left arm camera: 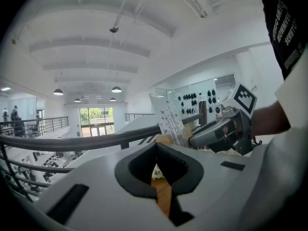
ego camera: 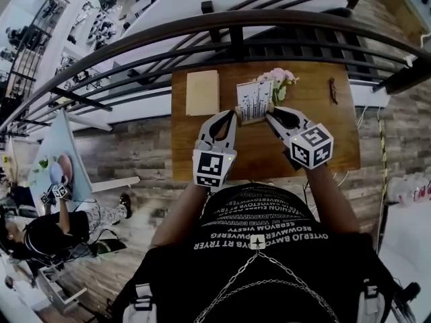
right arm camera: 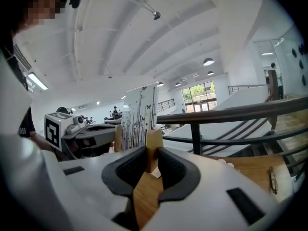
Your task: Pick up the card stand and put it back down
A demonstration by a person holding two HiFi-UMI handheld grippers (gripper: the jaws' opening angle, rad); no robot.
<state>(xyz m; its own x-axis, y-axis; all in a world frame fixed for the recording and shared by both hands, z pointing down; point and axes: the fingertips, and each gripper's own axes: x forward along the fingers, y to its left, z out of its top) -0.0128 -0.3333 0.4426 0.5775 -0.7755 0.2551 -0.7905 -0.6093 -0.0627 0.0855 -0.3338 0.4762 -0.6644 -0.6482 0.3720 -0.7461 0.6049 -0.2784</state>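
The card stand [ego camera: 254, 115] is a small wooden base holding an upright white card [ego camera: 254, 98] printed with thin stems and butterflies. It is over the middle of the wooden table [ego camera: 323, 140]; whether it rests on the table I cannot tell. My right gripper [ego camera: 269, 113] is at its right end, and in the right gripper view the pads [right arm camera: 171, 165] clamp the wooden end block [right arm camera: 154, 142]. My left gripper [ego camera: 234, 115] is at the stand's left end with its tips together and nothing between them. In the left gripper view the card [left arm camera: 172, 121] stands just beyond those tips.
A beige pad [ego camera: 203, 91] lies at the table's far left. Pink flowers [ego camera: 281, 79] stand right behind the card. A pair of glasses [ego camera: 333, 89] lies at the far right. A dark metal railing [ego camera: 236, 25] runs along the table's far edge above an open drop.
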